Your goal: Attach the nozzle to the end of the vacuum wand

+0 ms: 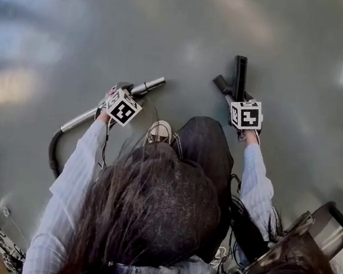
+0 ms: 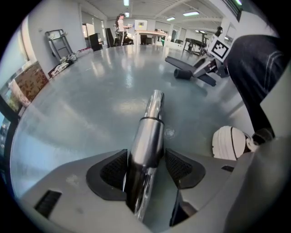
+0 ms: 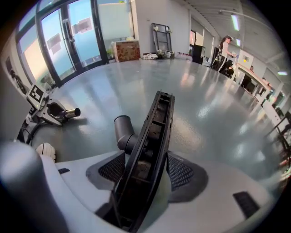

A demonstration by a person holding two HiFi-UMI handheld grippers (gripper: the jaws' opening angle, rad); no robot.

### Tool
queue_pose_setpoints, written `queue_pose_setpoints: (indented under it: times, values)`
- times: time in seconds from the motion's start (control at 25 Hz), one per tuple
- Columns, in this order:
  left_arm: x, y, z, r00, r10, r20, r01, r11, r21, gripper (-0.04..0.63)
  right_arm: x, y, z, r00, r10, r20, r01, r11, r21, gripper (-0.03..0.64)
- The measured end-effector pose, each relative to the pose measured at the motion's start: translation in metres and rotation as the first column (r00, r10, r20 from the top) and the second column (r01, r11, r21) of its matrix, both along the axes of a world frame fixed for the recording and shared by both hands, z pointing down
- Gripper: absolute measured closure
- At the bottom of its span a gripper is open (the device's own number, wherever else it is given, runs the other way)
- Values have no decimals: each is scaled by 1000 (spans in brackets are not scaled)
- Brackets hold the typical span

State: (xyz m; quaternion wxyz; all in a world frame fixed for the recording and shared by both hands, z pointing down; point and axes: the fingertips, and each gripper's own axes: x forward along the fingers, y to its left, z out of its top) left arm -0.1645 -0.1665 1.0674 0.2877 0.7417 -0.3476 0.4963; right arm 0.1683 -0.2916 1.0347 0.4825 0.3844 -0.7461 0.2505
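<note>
Grippers sit either side of the person's dark trouser leg [image 1: 205, 143] in the head view, over the glossy grey floor [image 1: 235, 23]: the left gripper [image 1: 119, 89] at a silver metal vacuum wand [image 1: 148, 87], the right gripper [image 1: 236, 96] on a flat black plastic floor nozzle [image 1: 240, 70]. Only this view takes in the wand's whole run, slanting from its bare tip at upper right down to a dark hose [image 1: 52, 149] that curls off at lower left. It also shows the open stretch of floor between tip and nozzle: the two parts are well apart and not joined. What it does not show is the jaws. The left gripper view has them spread, with the wand lying between the pads. The wand leans on the left pad with a thin gap at the right one, so nothing is clamped. The tube is mirror-bright and steps past a dark ring to a narrower end. A white shoe [image 2: 229, 142] lies close beside it in that view. The right gripper view shows both pads pressed on the nozzle. The nozzle is held on edge, its hollow underside toward the camera and its round grey socket [image 3: 122, 129] jutting left, toward the far-off wand tip. Tall glass doors [image 3: 68, 41] stand behind it in that view.
</note>
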Motion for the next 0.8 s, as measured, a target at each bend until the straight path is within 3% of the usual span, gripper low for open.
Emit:
queue_pose_setpoints:
  times: [0.2, 0.36, 0.52, 0.8]
  values:
    - [12, 13, 19, 1000, 15, 7, -14, 998, -54, 354, -1, -6, 18, 993, -94, -75, 95, 996, 6, 342]
    - [-5, 12, 26, 1000, -21, 14, 22, 997, -80, 356, -33, -17, 25, 957, -263, -123, 270, 962, 42, 344]
    - [2, 14, 29, 999, -15, -33, 12, 995, -100, 362, -61, -24, 26, 893, -425, -150, 438, 897, 68, 344]
    - [-13, 12, 17, 998, -13, -63, 7, 995, -100, 373, -134, -15, 22, 759, -648, -66, 651, 756, 67, 345]
